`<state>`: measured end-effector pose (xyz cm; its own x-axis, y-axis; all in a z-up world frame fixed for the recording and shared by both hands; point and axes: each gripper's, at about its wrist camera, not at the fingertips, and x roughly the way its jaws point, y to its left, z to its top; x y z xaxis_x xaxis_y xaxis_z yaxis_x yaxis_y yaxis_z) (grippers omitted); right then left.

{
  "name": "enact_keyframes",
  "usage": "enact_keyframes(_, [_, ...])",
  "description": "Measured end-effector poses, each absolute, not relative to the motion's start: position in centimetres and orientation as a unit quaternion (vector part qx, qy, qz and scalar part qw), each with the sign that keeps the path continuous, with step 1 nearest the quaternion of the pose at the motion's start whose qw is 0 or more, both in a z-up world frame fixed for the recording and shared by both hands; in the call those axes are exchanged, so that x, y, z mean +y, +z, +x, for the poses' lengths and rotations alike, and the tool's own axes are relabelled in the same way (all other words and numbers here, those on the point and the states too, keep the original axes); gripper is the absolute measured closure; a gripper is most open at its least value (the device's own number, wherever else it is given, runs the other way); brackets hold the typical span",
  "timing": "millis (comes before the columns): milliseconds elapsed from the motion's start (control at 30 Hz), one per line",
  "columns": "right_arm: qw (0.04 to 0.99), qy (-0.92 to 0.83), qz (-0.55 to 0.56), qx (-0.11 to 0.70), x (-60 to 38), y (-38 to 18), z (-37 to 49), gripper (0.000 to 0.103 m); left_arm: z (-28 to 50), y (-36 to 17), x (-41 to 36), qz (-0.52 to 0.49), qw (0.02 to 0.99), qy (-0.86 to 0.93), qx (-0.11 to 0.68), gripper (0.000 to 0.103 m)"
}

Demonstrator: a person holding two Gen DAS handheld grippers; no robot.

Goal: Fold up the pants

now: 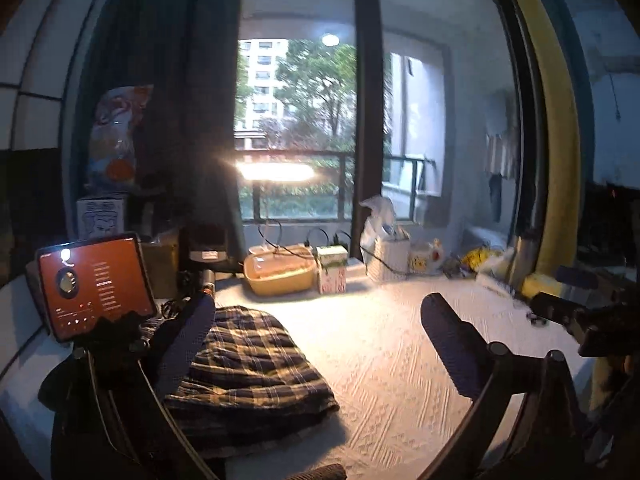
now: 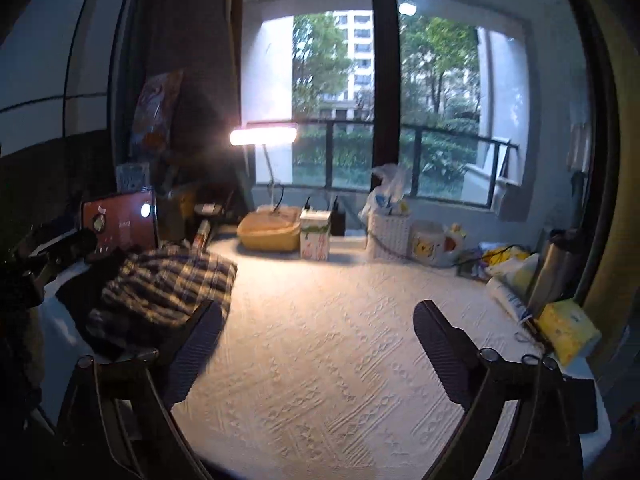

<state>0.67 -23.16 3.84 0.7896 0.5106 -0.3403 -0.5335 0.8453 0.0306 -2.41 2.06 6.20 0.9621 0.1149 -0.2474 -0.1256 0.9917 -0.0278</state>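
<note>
The plaid pants [image 1: 248,364] lie folded in a compact bundle on the white textured table cover [image 1: 384,360], at the left. In the right wrist view the pants [image 2: 168,288] sit at the left, beyond the left finger. My left gripper [image 1: 320,328] is open and empty, held above the table with its left finger over the bundle's edge. My right gripper [image 2: 320,340] is open and empty over the bare cover, to the right of the pants. The right gripper's body also shows at the right edge of the left wrist view [image 1: 576,312].
A tablet with a red screen [image 1: 94,284] stands at the left behind the pants. Along the back stand a lit desk lamp [image 1: 276,172], a yellow tub [image 1: 280,272], a carton [image 1: 332,268], a tissue box [image 1: 386,248] and a mug [image 1: 426,258]. Packets and a steel bottle [image 2: 556,268] crowd the right edge.
</note>
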Motion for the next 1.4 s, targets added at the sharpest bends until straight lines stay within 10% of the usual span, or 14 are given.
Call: enact_keyframes(1400, [0.948, 0.254, -0.033, 0.19, -21.7, 2.9, 1.7, 0.0, -1.8, 4.2, 4.0, -0.013, 0.982, 0.108, 0.155, 0.001])
